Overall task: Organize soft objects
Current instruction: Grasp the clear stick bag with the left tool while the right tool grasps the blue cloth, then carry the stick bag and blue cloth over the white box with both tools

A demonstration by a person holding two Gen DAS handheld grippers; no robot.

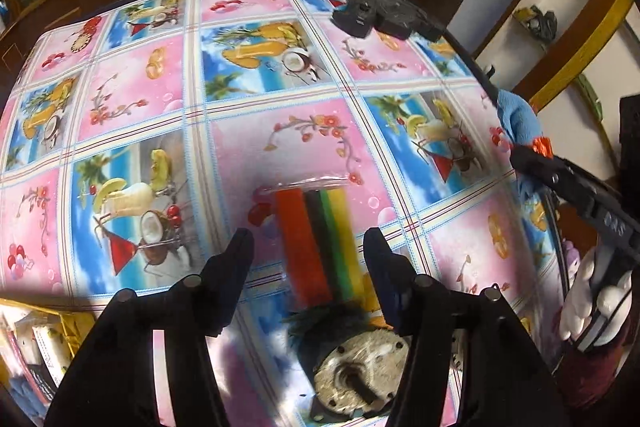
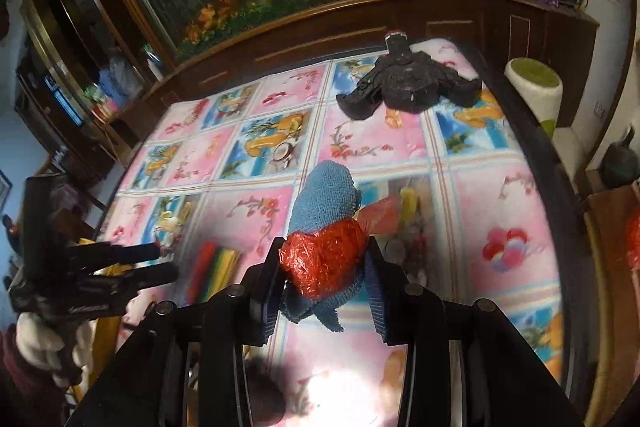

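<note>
The right gripper is clamped on a blue cloth whose lower part is wrapped in crinkled red film; its tail hangs below the pads, partly hidden. The left gripper hangs open above a clear packet of coloured strips lying on the patterned tablecloth, pads apart from it. A round metal part beneath is blurred. A black device rests far off.

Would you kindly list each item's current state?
Left tongs: open, empty, above the pack.
Right tongs: shut on blue knitted cloth with red crinkly foil, lifted.
Clear pack of coloured foam strips: lying flat on the patterned tablecloth.
</note>
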